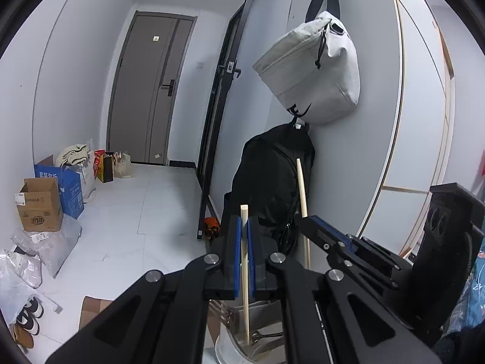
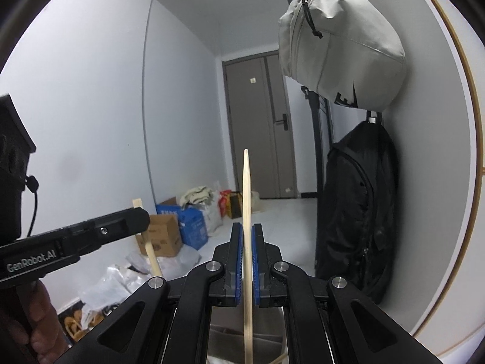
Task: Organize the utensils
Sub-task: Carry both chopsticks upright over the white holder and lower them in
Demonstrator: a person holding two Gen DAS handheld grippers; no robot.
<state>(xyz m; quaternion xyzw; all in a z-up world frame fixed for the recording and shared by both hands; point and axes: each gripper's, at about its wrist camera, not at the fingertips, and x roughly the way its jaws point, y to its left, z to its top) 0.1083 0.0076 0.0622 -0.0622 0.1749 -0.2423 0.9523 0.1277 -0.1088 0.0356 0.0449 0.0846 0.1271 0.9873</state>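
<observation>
Above white holder, L tool & R tool each clamped on chopstick, bags on wall nearby.

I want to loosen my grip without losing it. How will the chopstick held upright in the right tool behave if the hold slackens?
The chopstick looks thin, straight and stiff, so it likely won't sag. It appears smooth and tapered, clamped only mid-length in the right tool, so it may slide down or pivot. Being round-looking, it would probably roll if dropped.
</observation>
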